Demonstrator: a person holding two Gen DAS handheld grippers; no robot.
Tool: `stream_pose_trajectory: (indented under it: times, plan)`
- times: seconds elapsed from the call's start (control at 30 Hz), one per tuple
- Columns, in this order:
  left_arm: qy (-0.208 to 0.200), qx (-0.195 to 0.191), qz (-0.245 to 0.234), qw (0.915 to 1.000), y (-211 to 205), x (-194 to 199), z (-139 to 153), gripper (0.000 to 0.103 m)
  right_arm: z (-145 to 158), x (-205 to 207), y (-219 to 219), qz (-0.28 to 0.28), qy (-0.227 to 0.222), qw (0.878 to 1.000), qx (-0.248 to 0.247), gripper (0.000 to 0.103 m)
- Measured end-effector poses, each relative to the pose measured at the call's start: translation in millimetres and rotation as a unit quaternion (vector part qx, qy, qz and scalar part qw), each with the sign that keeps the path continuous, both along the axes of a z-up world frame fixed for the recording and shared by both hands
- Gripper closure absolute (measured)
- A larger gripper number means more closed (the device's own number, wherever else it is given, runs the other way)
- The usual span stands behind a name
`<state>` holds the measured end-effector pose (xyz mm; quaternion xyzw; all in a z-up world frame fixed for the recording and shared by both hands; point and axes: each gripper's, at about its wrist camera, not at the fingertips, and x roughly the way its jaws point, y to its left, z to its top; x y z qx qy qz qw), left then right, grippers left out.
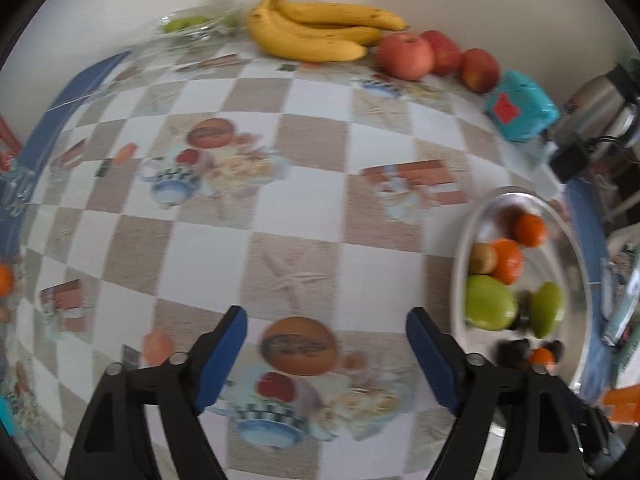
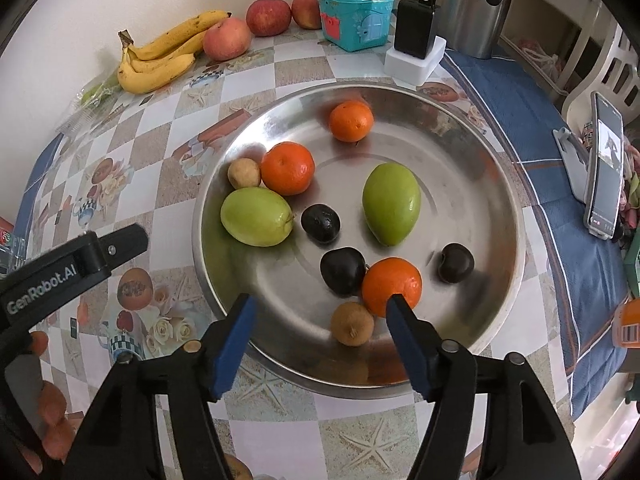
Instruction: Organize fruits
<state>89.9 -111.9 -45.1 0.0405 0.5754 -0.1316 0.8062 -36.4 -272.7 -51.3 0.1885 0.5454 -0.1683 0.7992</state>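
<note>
Covering the whole scene is a table (image 2: 280,440) under a checked cloth printed with teapots and starfish, blue-bordered at its right edge. On it, right of centre, sits a wide steel tray (image 2: 472,152) holding the sorted fruit: two green mangoes (image 2: 391,203), three oranges (image 2: 288,168), three dark plums (image 2: 342,271), and two small brown fruits (image 2: 352,323), one at the left rim and one at the near rim. Against the back wall lie a bunch of bananas (image 2: 160,60) and three red apples (image 2: 227,38) in a row, with a teal box (image 2: 354,16) just beside the apples and a steel kettle (image 2: 472,8) further right. The right gripper (image 2: 318,340) hangs over the tray's near edge, its jaws spread wide with nothing between them; one blue pad overlaps the nearest orange, and contact cannot be told. The left gripper (image 1: 326,354) points down at bare cloth to the left of the tray, jaws likewise wide apart and empty.
</note>
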Motion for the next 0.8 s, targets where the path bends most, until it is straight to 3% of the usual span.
stream_pose_trajectory:
  times: [0.13,0.33,0.4,0.47,0.8]
  plan:
    - [0.003,0.038,0.022,0.999,12.9,6.2,-9.8,0.009,-2.1,1.1,2.1,0.006,0.006,1.0,-0.005,0.027]
    - [-0.002,0.064,0.043,0.997,30.8,11.4,-13.0,0.004,-2.4,1.4,2.5,0.003,0.005,1.0,-0.006,0.027]
    - [-0.005,0.066,0.047,0.9967,34.1,12.3,-11.7,0.003,-1.2,1.8,3.6,0.006,-0.001,1.0,-0.007,0.021]
    - [-0.006,0.065,0.049,0.9967,36.8,13.9,-10.5,0.003,0.5,2.3,4.4,0.007,-0.007,1.0,-0.013,0.006]
    - [-0.025,0.073,0.041,0.9962,36.4,13.8,0.6,0.003,6.6,5.6,11.4,0.017,-0.027,0.999,-0.024,0.005]
